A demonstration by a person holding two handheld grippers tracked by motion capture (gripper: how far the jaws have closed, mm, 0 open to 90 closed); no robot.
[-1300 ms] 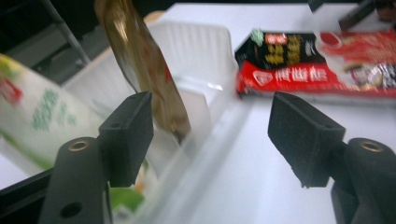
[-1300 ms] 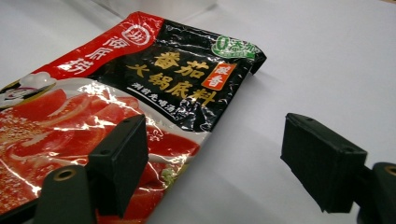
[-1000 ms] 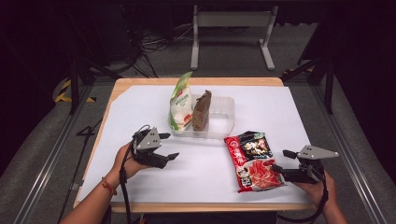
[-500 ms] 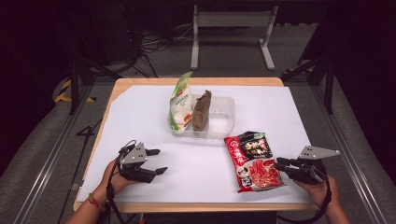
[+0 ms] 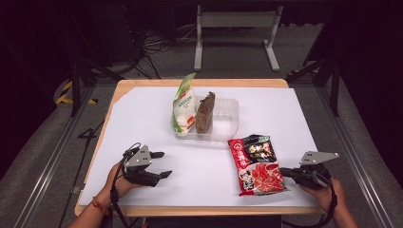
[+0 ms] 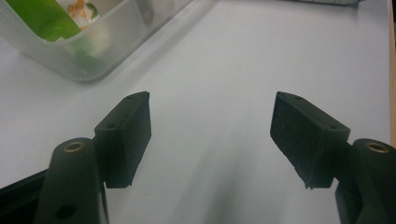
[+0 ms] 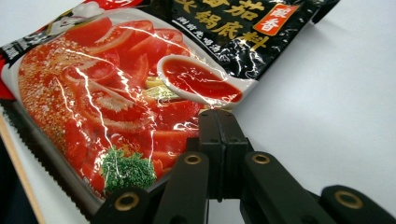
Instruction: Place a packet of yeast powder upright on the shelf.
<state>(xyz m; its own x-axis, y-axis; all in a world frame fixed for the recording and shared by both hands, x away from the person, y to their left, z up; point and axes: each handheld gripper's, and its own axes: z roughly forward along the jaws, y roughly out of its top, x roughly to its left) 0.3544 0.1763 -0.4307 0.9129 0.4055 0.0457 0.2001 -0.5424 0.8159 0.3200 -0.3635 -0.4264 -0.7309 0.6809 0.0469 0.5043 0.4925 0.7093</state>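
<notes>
Jaws of the right gripper (image 7: 218, 122) pressed together beside red sauce packet (image 7: 116, 93).

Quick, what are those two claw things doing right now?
Left gripper: open, holding nothing.
Right gripper: fingers shut at the edge of the red packet; a grip on it cannot be told.

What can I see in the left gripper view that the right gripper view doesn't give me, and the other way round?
The left gripper view has its two black jaws standing wide apart over bare white table cover, with a corner of the clear plastic tray and the green packet inside it. The right gripper view has its jaws pressed together at the edge of the red and black sauce packet, close enough to show the printed tomatoes and a spoon of red sauce. Both share the white cover and a pair of black jaws rising from the bottom.
</notes>
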